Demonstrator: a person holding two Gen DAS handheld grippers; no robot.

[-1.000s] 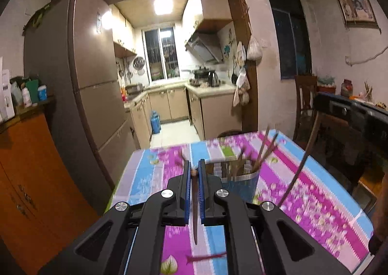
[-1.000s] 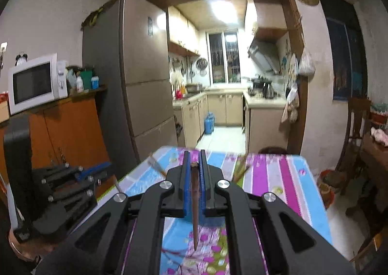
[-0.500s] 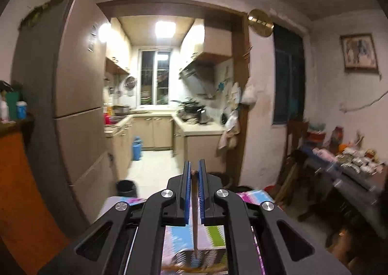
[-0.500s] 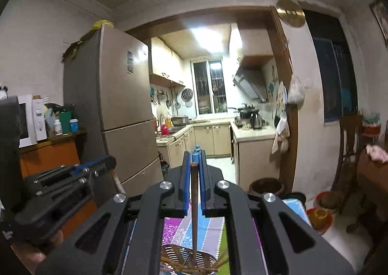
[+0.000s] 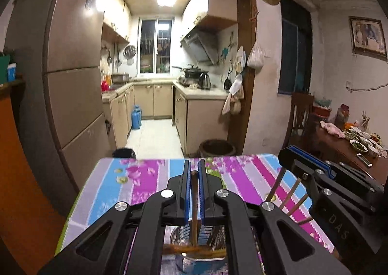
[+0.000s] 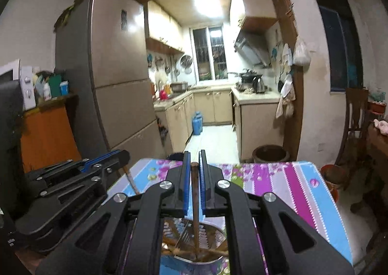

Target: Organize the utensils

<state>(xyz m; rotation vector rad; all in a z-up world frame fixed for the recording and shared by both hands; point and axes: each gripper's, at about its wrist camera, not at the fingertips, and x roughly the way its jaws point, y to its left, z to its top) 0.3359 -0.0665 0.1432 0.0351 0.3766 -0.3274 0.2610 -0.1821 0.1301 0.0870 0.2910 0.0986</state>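
A slotted metal holder (image 6: 194,248) stood on the striped floral cloth of the bench (image 5: 242,178) near its near edge, with several wooden chopsticks (image 5: 286,192) leaning in it. The left hand-held gripper (image 5: 193,170) was clenched on one upright chopstick (image 5: 194,204) whose lower end reached into the holder, while the right hand-held gripper (image 6: 193,168) had its jaws opening around another chopstick (image 6: 195,202) standing in the same holder. A second before, both grippers were farther back over the bench with the holder ahead of them; now they sat directly above it
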